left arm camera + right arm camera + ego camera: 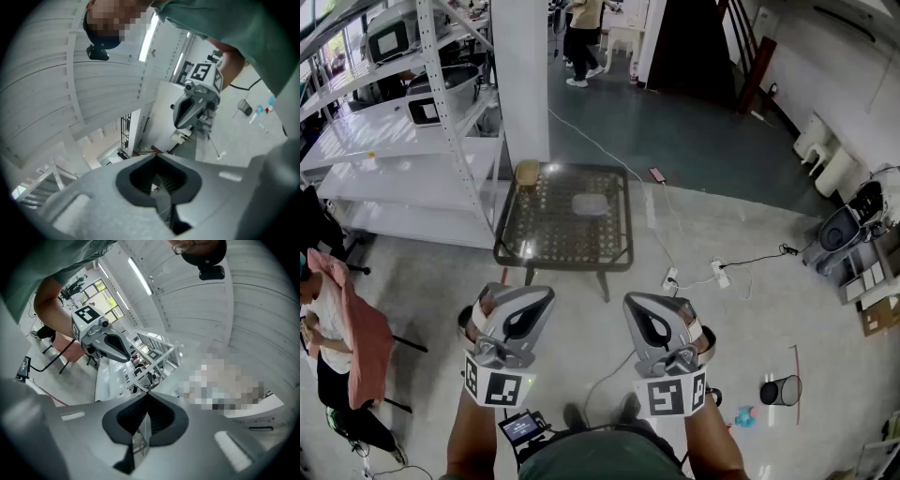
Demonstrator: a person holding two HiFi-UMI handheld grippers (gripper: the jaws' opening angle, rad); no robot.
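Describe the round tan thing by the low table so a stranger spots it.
By the white pillar stands a low dark-framed table. At its far left corner sits the tan thing, round, unlike the pale flat piece mid-table.

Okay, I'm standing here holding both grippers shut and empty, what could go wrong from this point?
1. Tripping: a white cable and a power strip lie on the floor between the feet and the table; a step forward might snag them.
2. The table top looks like glass, so a hard knock from the left gripper or the right gripper could crack it.
3. A seated person is close on the left; a wide swing could hit them.
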